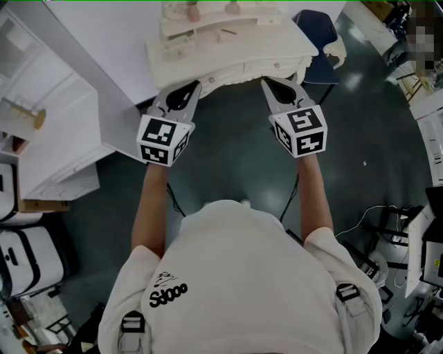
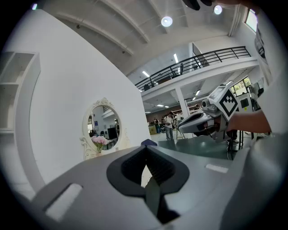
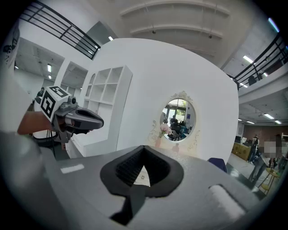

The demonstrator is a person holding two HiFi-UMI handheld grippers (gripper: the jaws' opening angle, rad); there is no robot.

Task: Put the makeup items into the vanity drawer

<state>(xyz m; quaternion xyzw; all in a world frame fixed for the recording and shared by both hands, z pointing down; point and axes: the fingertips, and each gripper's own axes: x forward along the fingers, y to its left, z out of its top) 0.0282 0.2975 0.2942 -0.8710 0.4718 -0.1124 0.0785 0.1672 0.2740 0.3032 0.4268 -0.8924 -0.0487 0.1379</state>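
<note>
My left tongs are clenched, the ribbed pads meeting at the tip with nothing between them. My right tongs are clenched the same way and also carry nothing. I hold both out in front of me, side by side and apart, pointing slightly down over the dark floor toward the vanity. Neither touches it.

The vanity is a cream table with a curved front, standing against a white partition wall. Its drawer fronts look shut from the head view, so I cannot see what is inside them. On its raised back ledge stand a few small pinkish items, too small for me to tell what they are, and a thin stick-like thing lies on the ledge just in front of them.

An oval mirror in an ornate white frame rises behind the table, with pink flowers standing at its lower left edge.

A blue chair sits just beside the vanity on my right. A white shelf unit with open cubbies stands on my left.
</note>
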